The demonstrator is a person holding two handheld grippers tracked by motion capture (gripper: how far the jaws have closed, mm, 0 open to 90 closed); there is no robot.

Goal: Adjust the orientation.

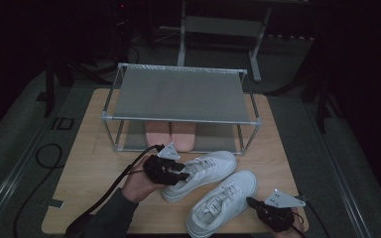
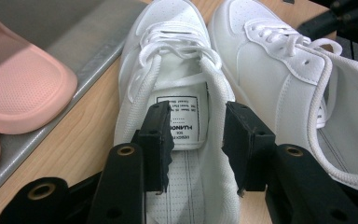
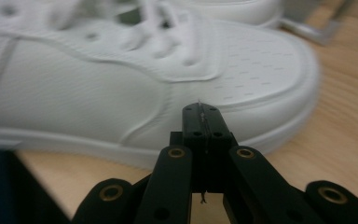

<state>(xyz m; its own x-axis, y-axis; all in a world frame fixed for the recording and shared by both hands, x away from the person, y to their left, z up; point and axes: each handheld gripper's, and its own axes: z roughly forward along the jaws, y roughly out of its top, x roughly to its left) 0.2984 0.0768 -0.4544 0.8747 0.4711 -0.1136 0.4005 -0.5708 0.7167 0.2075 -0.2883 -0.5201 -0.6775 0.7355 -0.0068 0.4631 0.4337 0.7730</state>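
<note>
White sneakers point(image 1: 213, 188) on wooden table point(image 1: 84, 173), dark room.

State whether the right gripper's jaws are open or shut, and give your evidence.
Shut. In its own view the right gripper has both black jaws pressed flat together with nothing between them, beside a white sneaker.

It looked like a staged recording room rather than a home — dark walls, grey carpet point(image 1: 15, 129) and cables point(image 1: 42, 163) trailing over the floor. A small wooden tabletop point(image 1: 87, 163) stood alone, carrying a metal shoe rack point(image 1: 178, 94) beyond the left gripper point(image 1: 181, 173), with a metal stand's legs point(image 1: 218, 29) farther back.
</note>
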